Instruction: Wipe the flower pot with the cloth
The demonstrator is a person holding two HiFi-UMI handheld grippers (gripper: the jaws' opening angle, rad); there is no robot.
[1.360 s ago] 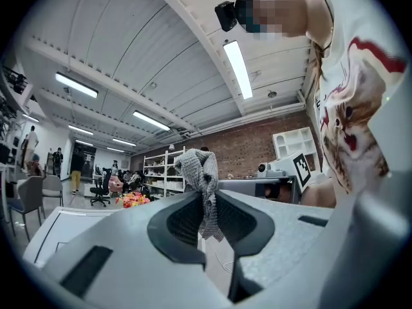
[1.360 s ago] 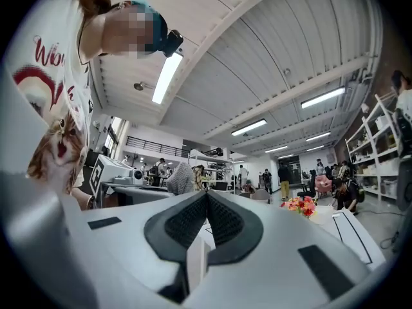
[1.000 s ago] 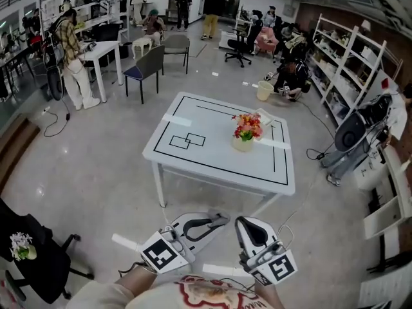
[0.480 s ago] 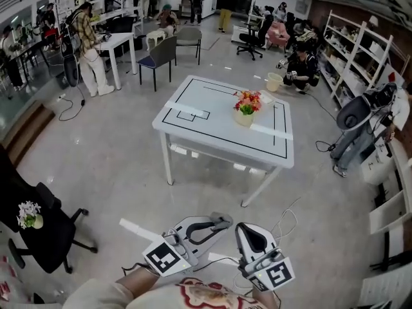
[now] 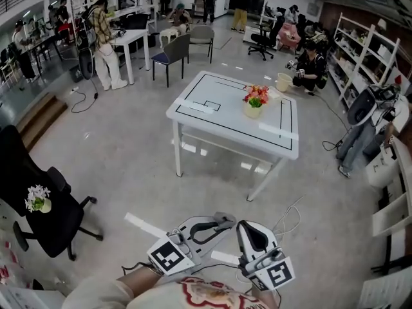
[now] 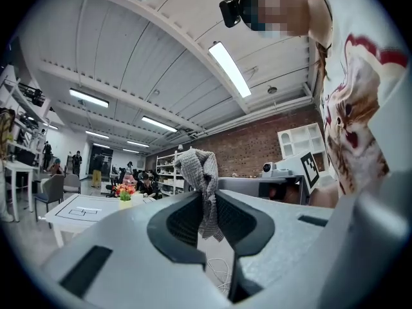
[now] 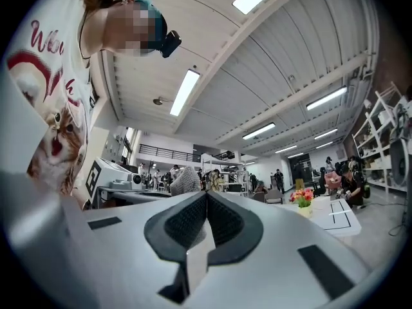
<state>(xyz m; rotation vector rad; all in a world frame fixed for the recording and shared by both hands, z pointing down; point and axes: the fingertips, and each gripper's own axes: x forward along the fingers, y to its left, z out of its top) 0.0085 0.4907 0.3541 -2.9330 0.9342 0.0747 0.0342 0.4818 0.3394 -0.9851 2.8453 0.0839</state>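
Standing upright on the white tabletop (image 5: pixel 222 118) marked with black lines, towards its far right side, the small pale flower pot (image 5: pixel 253 110) with red and orange flowers has nothing in contact with it. The grey knitted cloth (image 6: pixel 196 169) is already secured. The left tool (image 6: pixel 206 198) has its jaws drawn nearly together on a fold of the cloth, with the pads pressing the fabric from both sides. A bunch of cloth stands above the jaw tips and a short tail hangs below. The right tool (image 7: pixel 206 196) is fully closed, pad against pad, with nothing between the jaws. Both tools are held side by side close to the person's body, pointing towards the tabletop, and a wide stretch of bare grey floor (image 5: pixel 129 166) separates them from it. Judged from this, the first step, taking up the cloth, is complete. The approach to the tabletop is unfinished and the wiping has not begun. Remaining work: bring the left tool to the flower pot, apply the cloth to the pot wall and rub around it. The right tool would probably need to open and steady the pot, since a light pot may slide or tip under sideways pressure. Away from the task area, a black office chair (image 5: pixel 45 230) stands at the left, white shelving (image 5: pixel 376 56) lines the right wall, and several people occupy the back of the room.
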